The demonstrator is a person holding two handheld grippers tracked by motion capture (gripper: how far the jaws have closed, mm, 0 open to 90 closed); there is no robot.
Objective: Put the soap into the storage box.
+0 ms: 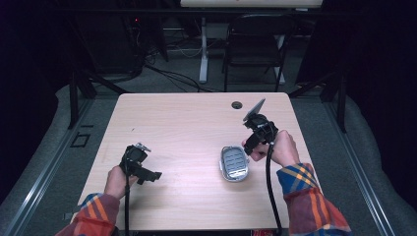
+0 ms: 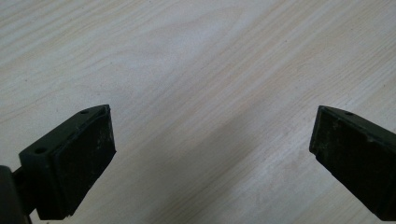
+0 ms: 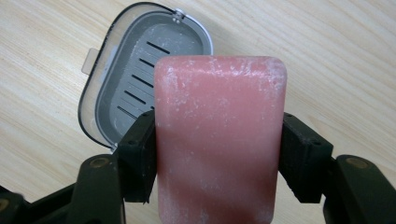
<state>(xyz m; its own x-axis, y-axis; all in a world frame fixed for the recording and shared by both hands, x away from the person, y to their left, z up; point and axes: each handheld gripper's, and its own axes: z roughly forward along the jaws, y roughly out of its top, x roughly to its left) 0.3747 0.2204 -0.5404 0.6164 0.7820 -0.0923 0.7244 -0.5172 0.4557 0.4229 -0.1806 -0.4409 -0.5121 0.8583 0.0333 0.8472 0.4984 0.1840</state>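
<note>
A pink bar of soap (image 3: 219, 135) stands upright between the black pads (image 3: 137, 158) of my right gripper (image 3: 219, 161), which is shut on its two sides. Just beyond and below it lies an open grey soap dish (image 3: 135, 79) with a slotted floor and a clear rim. In the high view the dish (image 1: 234, 163) sits right of the table's middle, with my right gripper (image 1: 250, 145) held just above its far right edge. My left gripper (image 1: 150, 175) hovers low at the table's left front. It (image 2: 212, 140) is open wide over bare wood.
The light wooden table (image 1: 187, 123) has a small round cable hole (image 1: 237, 104) near its far edge. A dark chair (image 1: 253, 44) and a white desk leg (image 1: 203, 49) stand on the floor beyond the table.
</note>
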